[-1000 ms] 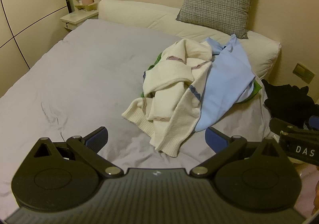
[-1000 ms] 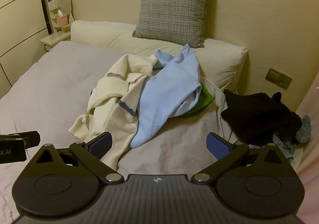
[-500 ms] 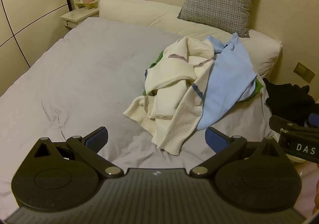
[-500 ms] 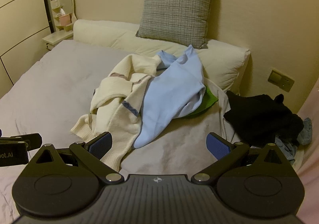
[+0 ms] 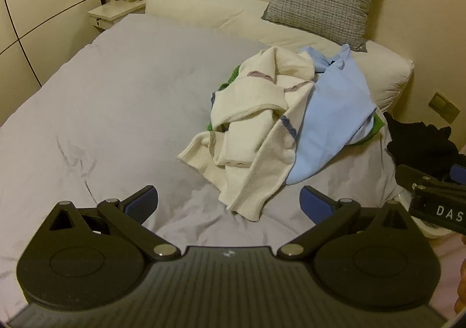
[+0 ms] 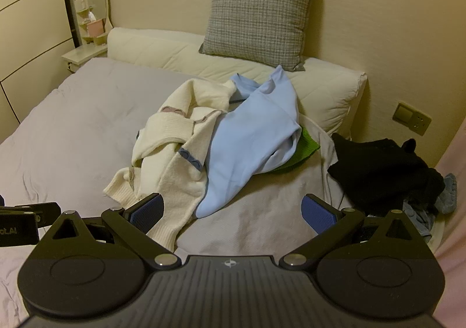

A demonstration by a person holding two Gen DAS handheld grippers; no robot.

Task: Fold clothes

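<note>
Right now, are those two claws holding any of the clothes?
No. The left gripper and right gripper are open and empty, short of the cream sweater.

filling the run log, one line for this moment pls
phase: approach | left gripper: open, empty | right gripper: open, empty | cream sweater, blue top: unfolded heap on bed

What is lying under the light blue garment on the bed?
A green cloth shows under the light blue garment, beside the cream sweater. How far the green cloth extends is hidden by both.
</note>
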